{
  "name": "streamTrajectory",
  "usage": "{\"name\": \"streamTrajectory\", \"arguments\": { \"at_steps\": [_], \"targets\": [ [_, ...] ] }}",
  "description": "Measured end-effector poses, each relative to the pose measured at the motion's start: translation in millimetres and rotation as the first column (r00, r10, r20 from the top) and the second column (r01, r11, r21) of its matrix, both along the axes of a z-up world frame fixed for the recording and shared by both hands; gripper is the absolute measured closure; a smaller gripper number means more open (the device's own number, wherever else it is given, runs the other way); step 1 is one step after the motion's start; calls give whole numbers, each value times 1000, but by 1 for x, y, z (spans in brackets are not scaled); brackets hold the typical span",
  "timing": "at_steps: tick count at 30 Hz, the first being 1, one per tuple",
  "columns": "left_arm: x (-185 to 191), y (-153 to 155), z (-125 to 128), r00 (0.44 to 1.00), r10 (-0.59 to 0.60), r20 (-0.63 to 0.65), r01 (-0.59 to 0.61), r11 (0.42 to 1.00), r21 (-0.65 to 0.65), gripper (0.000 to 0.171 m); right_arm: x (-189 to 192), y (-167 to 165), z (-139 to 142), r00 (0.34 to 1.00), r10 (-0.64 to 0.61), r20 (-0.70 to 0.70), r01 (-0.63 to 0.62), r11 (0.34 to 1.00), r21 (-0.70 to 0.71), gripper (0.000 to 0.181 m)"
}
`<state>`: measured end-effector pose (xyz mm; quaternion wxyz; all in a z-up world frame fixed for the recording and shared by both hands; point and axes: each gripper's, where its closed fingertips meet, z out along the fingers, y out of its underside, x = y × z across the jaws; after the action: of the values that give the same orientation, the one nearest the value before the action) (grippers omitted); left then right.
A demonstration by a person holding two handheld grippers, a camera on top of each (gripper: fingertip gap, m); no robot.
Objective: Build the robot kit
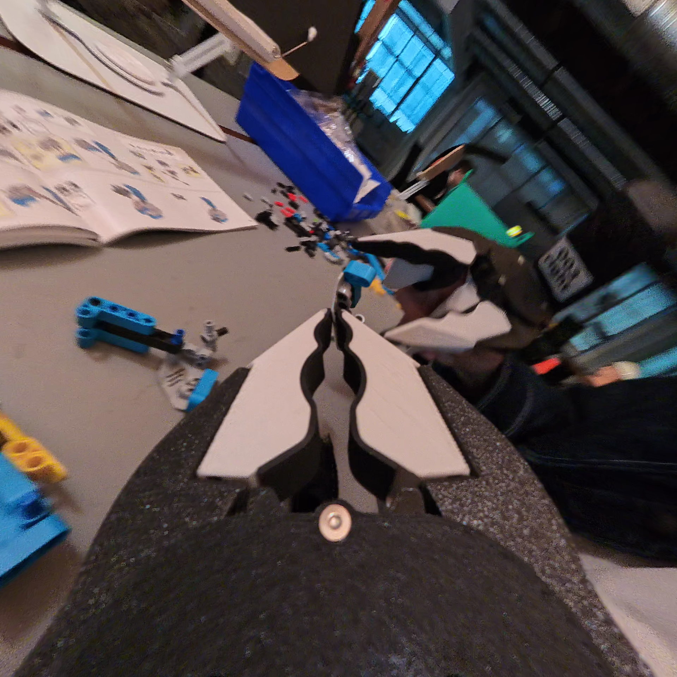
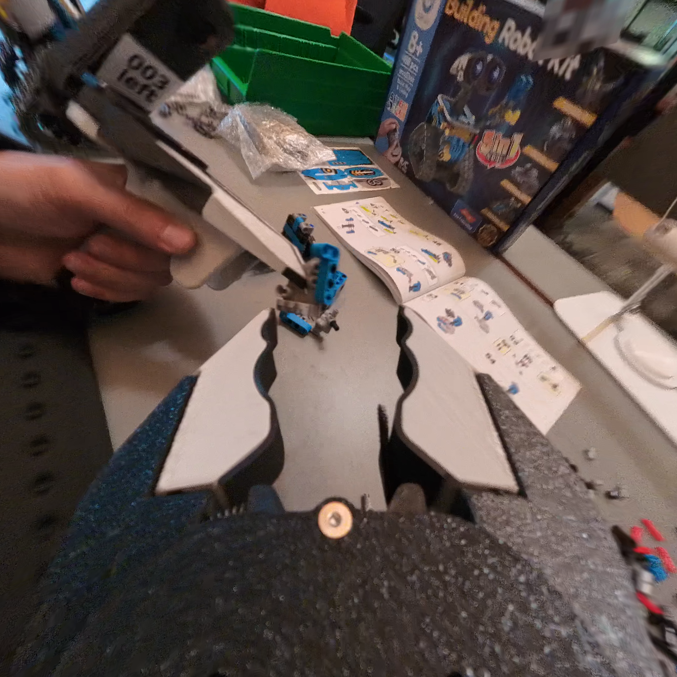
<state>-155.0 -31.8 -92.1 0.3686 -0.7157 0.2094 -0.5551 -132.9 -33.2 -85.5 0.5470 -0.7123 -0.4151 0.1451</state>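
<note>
Left gripper (image 1: 334,318): fingers pressed together at the tips, clamped on the grey edge of a small blue-and-grey brick assembly (image 2: 311,278), which pokes out just beyond the fingertips. Held that way so the blue part stays exposed and off the grey worktop (image 1: 227,278); in the right wrist view the assembly seems lifted, though contact with the worktop below can't be ruled out.

Right gripper (image 2: 335,322): fingers wide apart, nothing between them, only bare worktop showing through the gap. The assembly sits just ahead of its left fingertip, near but not touching. Looks like a stand-off pose facing the held piece.

A person's hand (image 2: 91,223) wraps the left gripper's handle, up and left of the right fingers.

Around: open instruction booklet (image 2: 436,282) lies flat to the right of the right fingers, pages up, presumably for reference. Sticker sheet (image 2: 348,176) and a crumpled plastic bag (image 2: 271,139) beyond the fingers, green bin (image 2: 311,73) and kit box (image 2: 487,121) farther back. Left of the left fingers: a second blue beam sub-build (image 1: 124,326) lying on the worktop, loose small parts (image 1: 300,223) ahead near a blue bin (image 1: 311,146). Both views motion-blurred.
</note>
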Motion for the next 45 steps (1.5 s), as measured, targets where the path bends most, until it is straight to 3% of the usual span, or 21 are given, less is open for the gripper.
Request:
{"name": "streamTrajectory", "arguments": {
  "at_steps": [1,3,8,14,27,45],
  "targets": [
    [-2,2,-2,999,18,-50,-16,999,43,170,4,4,-1,999,10,-46,-13,998,-60,125],
    [-9,8,-3,990,64,-125,-49,991,122,170,14,15,-1,989,-5,-150,-17,989,-146,124],
    [-36,26,-16,936,181,-302,-105,962,254,170,37,31,8,925,-97,-368,12,974,-227,138],
    [-34,25,-26,951,122,-283,-79,984,160,170,42,40,-32,945,-197,-262,97,931,-351,145],
    [-32,23,-34,955,75,-286,-44,993,112,170,35,35,-43,945,-153,-288,19,908,-419,158],
    [-33,23,-34,962,73,-265,-53,995,81,170,45,40,-36,937,-191,-291,66,918,-391,162]
  ]
}}
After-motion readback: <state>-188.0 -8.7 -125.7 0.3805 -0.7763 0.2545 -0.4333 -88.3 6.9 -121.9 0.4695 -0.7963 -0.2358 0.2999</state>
